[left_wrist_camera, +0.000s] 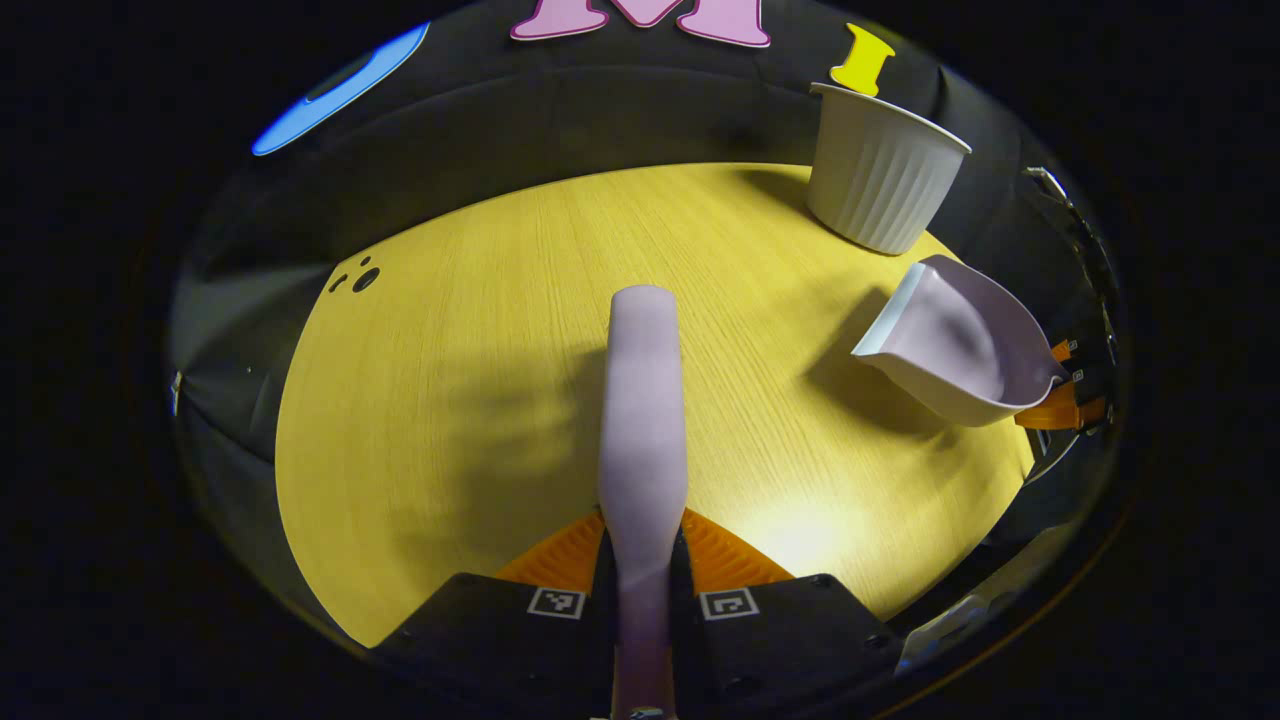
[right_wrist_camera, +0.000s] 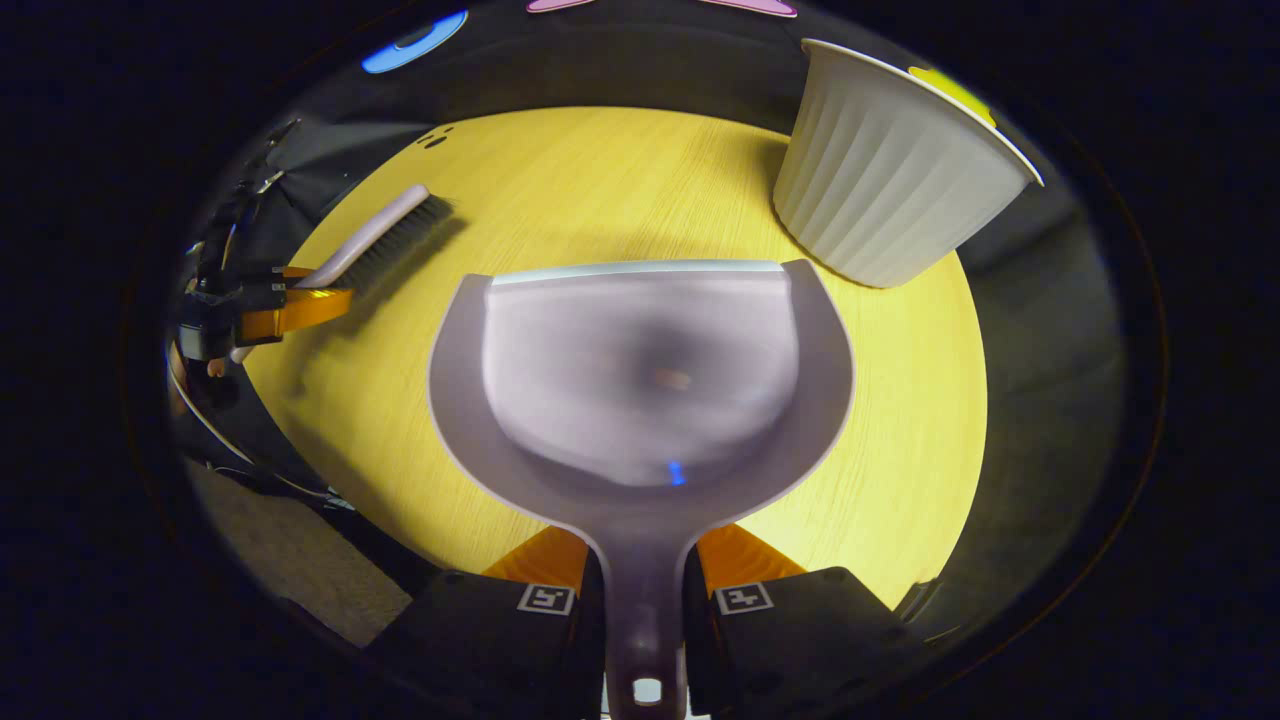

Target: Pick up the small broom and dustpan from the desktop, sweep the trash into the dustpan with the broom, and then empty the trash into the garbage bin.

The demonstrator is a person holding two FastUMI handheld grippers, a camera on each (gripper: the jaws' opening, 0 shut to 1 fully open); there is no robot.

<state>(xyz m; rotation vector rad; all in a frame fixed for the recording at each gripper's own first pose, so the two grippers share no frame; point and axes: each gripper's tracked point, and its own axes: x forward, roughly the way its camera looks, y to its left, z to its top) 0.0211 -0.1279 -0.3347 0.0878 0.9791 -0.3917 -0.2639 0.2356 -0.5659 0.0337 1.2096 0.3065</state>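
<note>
left gripper (left_wrist_camera: pixel 642 560): clenched on my broom (left_wrist_camera: pixel 642 400) handle.
right gripper (right_wrist_camera: pixel 640 575): grasping dustpan (right_wrist_camera: pixel 640 370), mouth forward.
bin (right_wrist_camera: pixel 890 170): table (right_wrist_camera: pixel 560 180) far edge, ahead-right of dustpan, nearer my right.

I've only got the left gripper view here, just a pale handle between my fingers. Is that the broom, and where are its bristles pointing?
Observer: Yes, the broom; the right gripper view shows dark bristles facing the table.
Operator: Is the dustpan gripped properly?
Observer: The right gripper has both fingers on the dustpan handle.
Operator: Anything in the pan?
Observer: A small blurred speck near its middle; I can't tell what it is.
</note>
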